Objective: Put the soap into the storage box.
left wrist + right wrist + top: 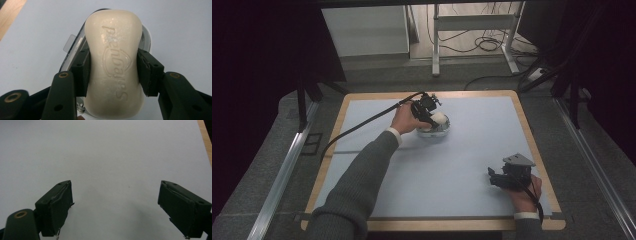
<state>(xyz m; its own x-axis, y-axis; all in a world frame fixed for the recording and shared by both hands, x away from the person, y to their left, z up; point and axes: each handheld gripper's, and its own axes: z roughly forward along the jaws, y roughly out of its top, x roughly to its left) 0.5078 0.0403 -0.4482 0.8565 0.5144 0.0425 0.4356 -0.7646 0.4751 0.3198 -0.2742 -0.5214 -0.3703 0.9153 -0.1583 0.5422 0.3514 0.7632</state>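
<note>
Between the left gripper's pads sits one soap, clamped at its waist, above the one dish at upper centre of the high view. Lower right, the right gripper rests wide open, empty, on the mat. Soap looks lifted or nearly seated; releasing remains.
</note>
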